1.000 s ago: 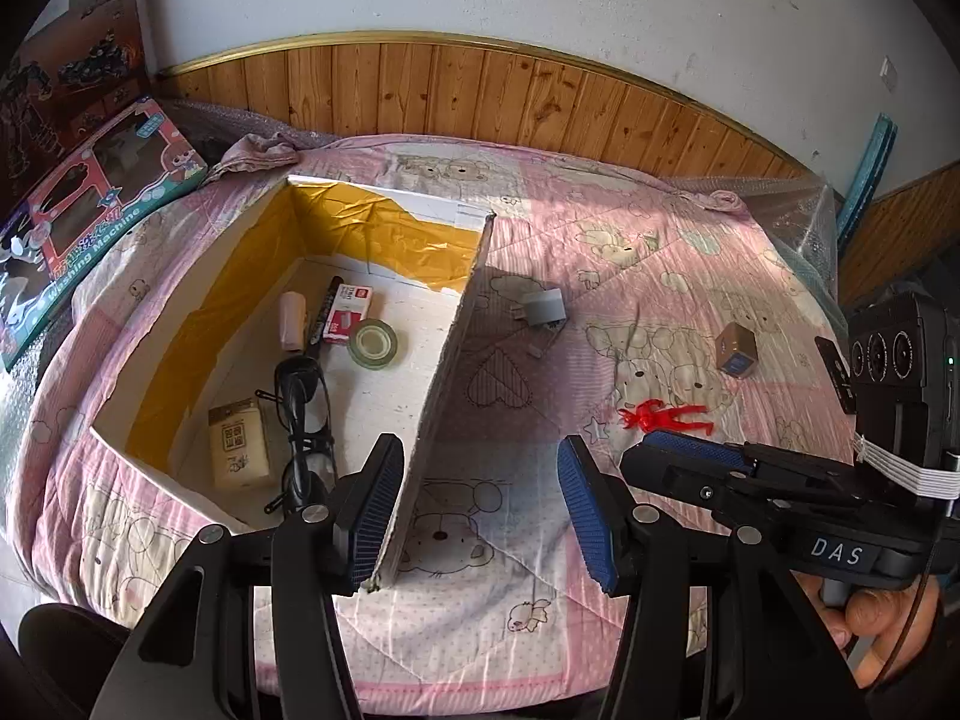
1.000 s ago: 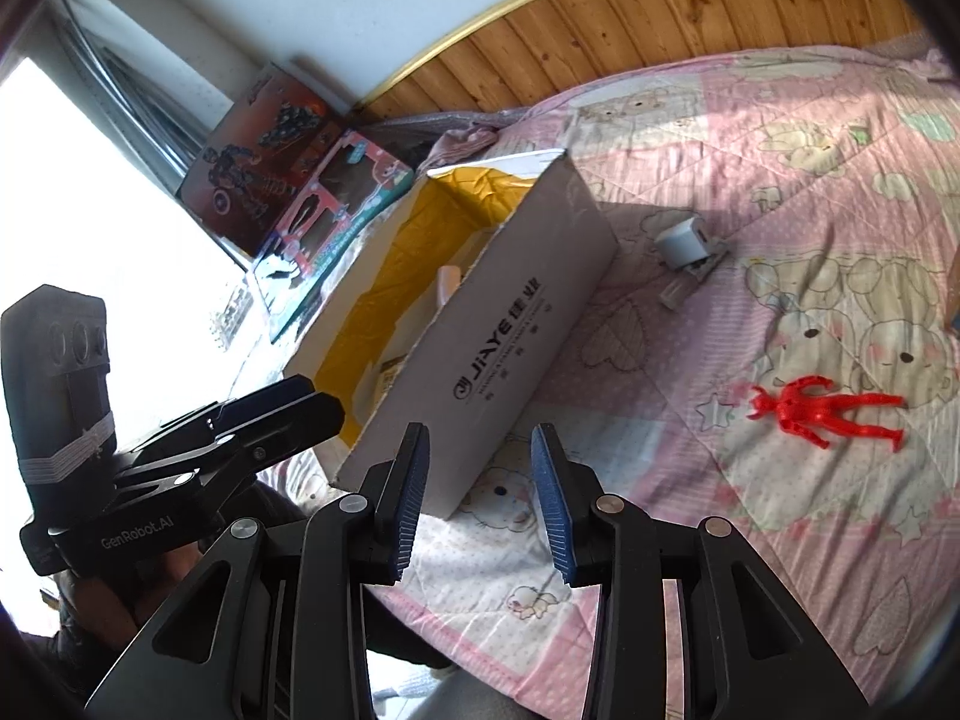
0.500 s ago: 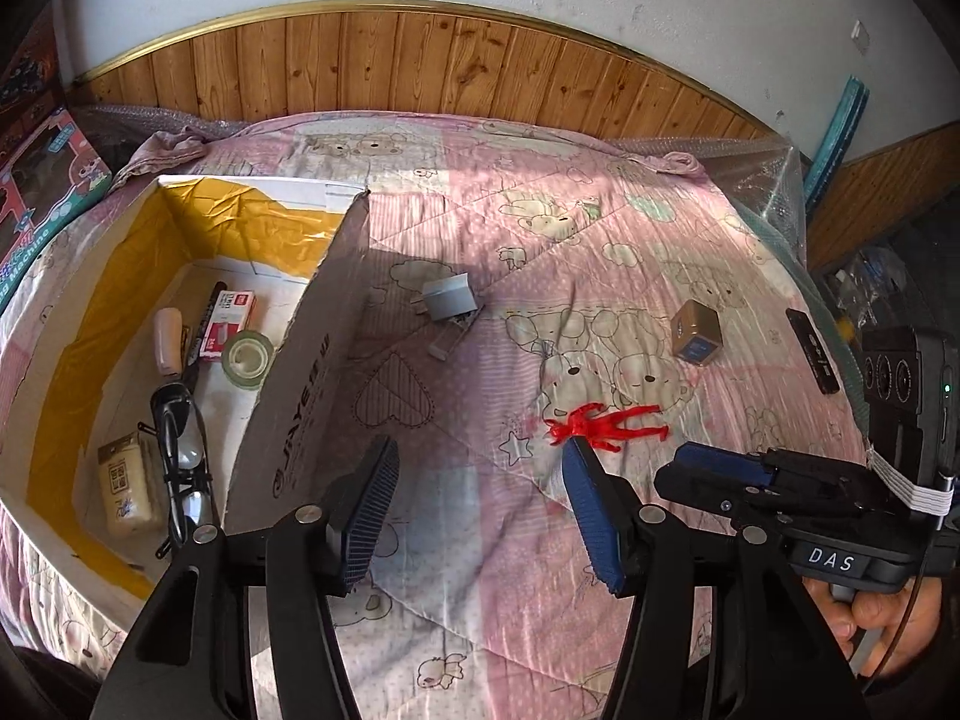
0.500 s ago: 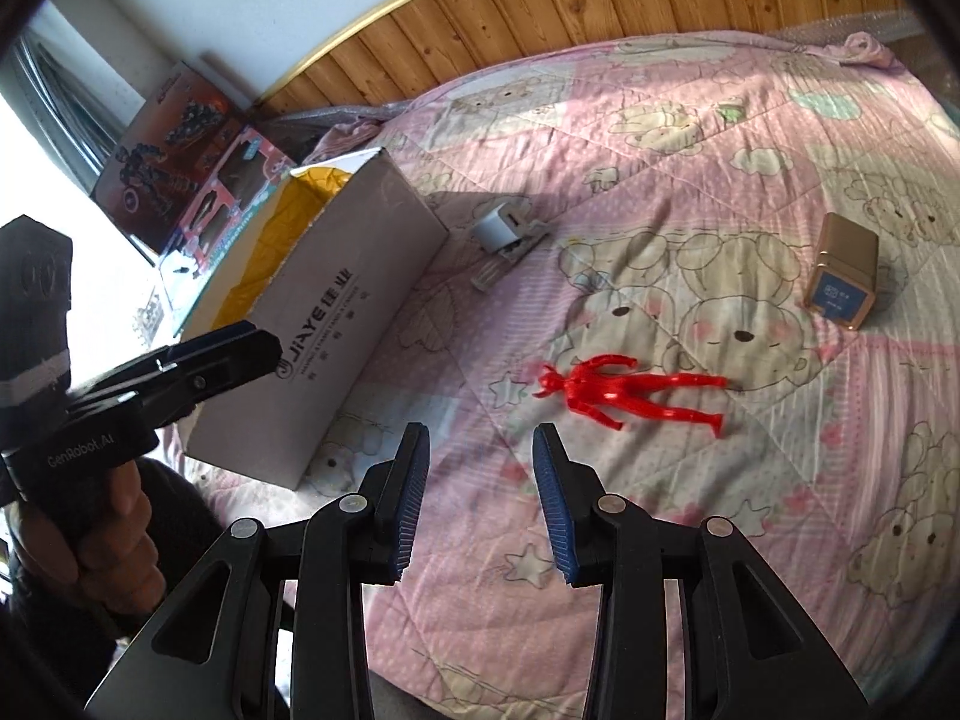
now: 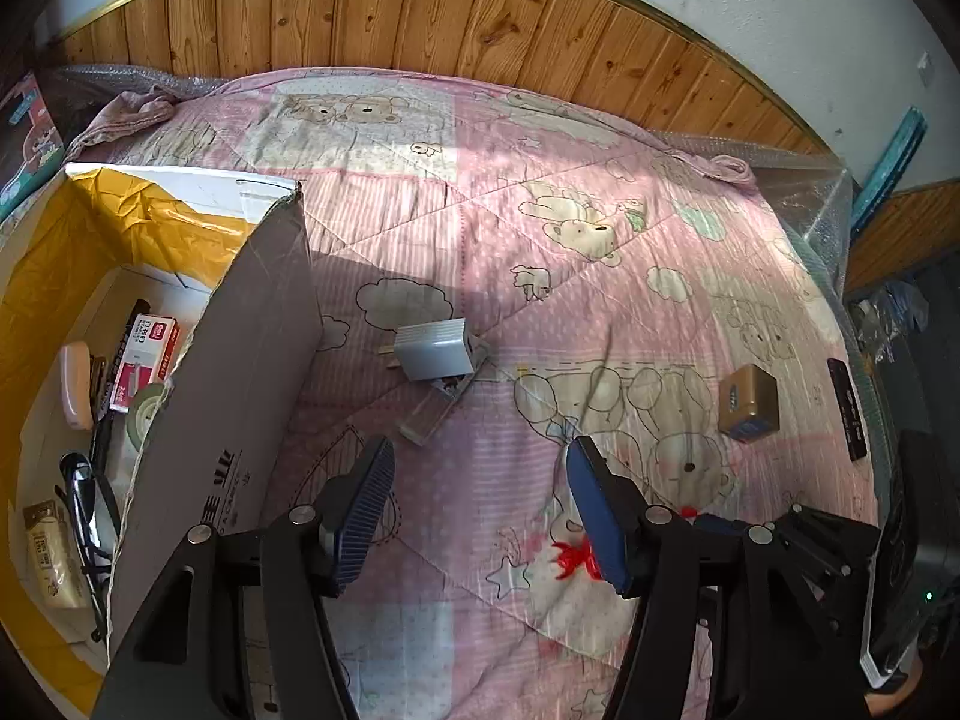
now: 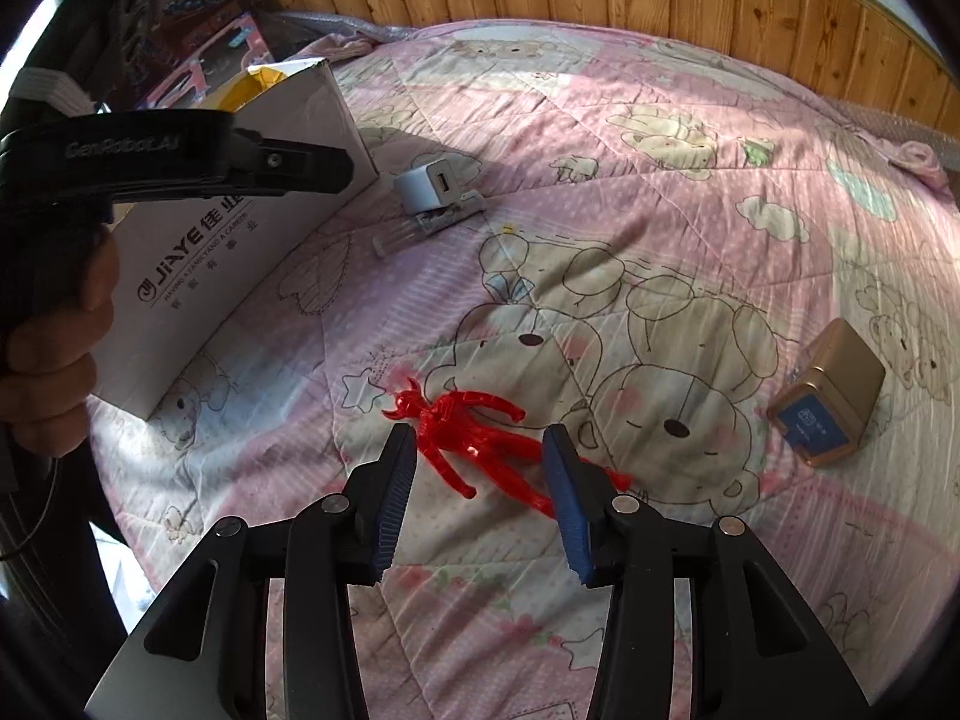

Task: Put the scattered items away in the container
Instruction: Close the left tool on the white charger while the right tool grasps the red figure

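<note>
Right gripper (image 6: 480, 498) spread wide and empty, low over the red toy figure (image 6: 474, 438) on the pink bed quilt (image 6: 630, 180), one finger on each side. Left gripper (image 5: 477, 516) also wide and empty, above bare quilt near the gray charger (image 5: 435, 351). Plenty of bare quilt between the things. Gold tin (image 6: 831, 399) well apart, toward the right edge. Black flat thing (image 5: 847, 408) right by the bed edge. Cardboard box (image 5: 240, 396) at the left, with glasses (image 5: 90, 516), tape roll (image 5: 144, 414), a red-and-white small box (image 5: 144, 360) and a snack packet (image 5: 51, 552) inside.
</note>
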The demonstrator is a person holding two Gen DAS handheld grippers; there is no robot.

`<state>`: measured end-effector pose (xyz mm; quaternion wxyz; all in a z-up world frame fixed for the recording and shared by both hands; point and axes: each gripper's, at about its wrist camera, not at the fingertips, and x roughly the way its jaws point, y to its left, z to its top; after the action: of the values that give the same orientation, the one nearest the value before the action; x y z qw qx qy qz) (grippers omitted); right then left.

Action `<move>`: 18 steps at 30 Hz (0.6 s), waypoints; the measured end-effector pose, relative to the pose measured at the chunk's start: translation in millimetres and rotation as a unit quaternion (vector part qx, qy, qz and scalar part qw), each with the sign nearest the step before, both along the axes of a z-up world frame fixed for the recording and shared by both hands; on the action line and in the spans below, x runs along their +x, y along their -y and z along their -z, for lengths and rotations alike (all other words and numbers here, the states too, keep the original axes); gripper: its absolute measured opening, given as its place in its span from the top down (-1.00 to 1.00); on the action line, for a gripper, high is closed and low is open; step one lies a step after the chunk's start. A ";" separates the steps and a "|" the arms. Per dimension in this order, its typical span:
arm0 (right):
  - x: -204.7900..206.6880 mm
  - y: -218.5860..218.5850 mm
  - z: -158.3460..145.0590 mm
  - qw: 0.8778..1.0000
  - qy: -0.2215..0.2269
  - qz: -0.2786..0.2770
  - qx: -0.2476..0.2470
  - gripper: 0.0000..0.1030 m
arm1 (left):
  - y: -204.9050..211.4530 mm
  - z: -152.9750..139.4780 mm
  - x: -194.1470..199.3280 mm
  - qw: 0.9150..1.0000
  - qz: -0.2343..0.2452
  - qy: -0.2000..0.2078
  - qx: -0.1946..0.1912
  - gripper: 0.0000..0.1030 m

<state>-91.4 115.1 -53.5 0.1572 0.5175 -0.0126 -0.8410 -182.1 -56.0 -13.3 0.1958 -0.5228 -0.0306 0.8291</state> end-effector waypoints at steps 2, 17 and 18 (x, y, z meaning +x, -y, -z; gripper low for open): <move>-1.1 3.2 1.9 1.000 -0.003 -0.019 0.003 0.03 | -3.9 9.5 -13.6 1.000 -0.010 0.005 0.001 -0.22; -12.5 20.0 33.5 0.993 0.014 -0.100 0.065 -0.05 | -19.4 82.4 -75.4 0.999 -0.031 0.012 -0.015 0.00; -12.7 19.7 33.4 0.993 0.019 -0.101 0.062 -0.07 | -17.5 80.5 -72.6 1.000 -0.029 -0.002 -0.003 0.09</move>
<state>-104.1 95.4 -86.9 0.2090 0.5404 0.0888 -0.8102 -254.7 -38.6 -93.9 0.1703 -0.5209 -0.0434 0.8353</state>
